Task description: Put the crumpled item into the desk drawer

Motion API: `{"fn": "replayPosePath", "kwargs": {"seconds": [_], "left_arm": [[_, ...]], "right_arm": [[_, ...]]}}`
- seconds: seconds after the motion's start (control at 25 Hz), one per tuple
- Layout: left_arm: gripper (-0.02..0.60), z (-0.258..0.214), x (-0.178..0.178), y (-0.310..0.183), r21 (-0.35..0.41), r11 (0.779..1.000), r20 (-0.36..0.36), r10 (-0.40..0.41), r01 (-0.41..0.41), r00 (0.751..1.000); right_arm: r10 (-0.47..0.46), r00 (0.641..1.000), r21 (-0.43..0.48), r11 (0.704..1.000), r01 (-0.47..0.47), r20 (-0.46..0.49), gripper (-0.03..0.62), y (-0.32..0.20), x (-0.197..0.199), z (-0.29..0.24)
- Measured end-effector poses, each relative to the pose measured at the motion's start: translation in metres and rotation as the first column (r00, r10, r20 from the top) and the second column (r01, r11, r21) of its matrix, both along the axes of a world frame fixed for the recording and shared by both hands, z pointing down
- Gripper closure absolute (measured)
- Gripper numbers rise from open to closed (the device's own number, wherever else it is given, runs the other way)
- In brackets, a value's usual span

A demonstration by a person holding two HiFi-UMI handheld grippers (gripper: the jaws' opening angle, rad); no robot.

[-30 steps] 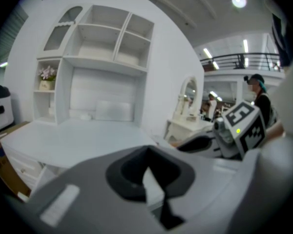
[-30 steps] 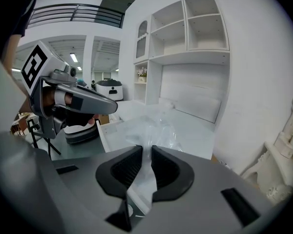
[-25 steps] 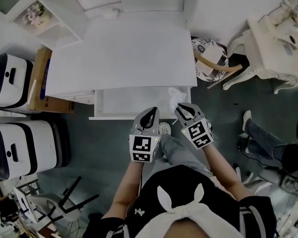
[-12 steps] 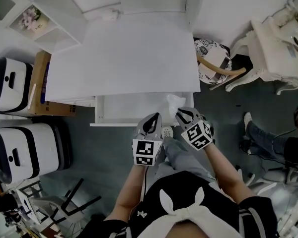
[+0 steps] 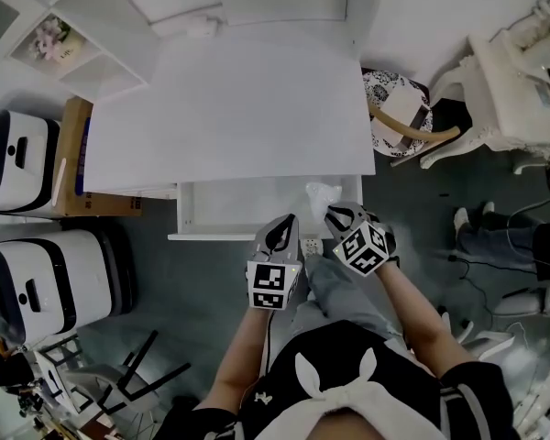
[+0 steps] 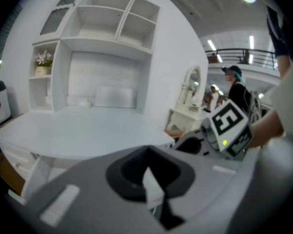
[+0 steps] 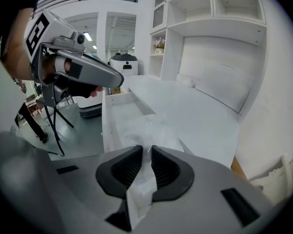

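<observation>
The crumpled item (image 5: 322,193), a wad of thin white translucent material, hangs over the right end of the open desk drawer (image 5: 222,236). My right gripper (image 5: 337,214) is shut on it. In the right gripper view the wad (image 7: 147,130) is pinched between the ribbed pads (image 7: 123,168), with the drawer (image 7: 118,112) just below and ahead. My left gripper (image 5: 283,223) hovers at the drawer's front edge, to the left of the right one. Its jaws look shut with nothing in them (image 6: 149,177).
The white desk top (image 5: 229,108) is bare, with a shelf hutch (image 5: 64,35) behind it. Two white machines (image 5: 23,159) and a cardboard box (image 5: 71,154) stand at the left. A patterned stool (image 5: 394,108) and a white dresser (image 5: 522,81) are at the right. A black chair (image 5: 133,369) stands at the lower left.
The head view has drifted a little. My right gripper keeps the wad over the drawer's right end and the left gripper stays beside it. A person's legs at the right have shifted.
</observation>
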State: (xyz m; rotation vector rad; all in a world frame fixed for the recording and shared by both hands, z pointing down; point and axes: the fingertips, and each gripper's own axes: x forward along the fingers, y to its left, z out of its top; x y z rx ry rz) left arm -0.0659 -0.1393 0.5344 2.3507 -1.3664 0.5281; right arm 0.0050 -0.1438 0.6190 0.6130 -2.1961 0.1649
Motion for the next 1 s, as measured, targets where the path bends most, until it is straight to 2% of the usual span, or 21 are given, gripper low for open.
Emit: {"fn": "replayPosePath", "kwargs": {"seconds": [1.0], "left_arm": [[0.580, 0.031, -0.013, -0.017, -0.059, 0.998, 0.020, 0.008, -0.006, 1.000]], "right_arm": [[-0.103, 0.988, -0.088, 0.992, 0.093, -0.114, 0.540, -0.017, -0.008, 0.065]]}}
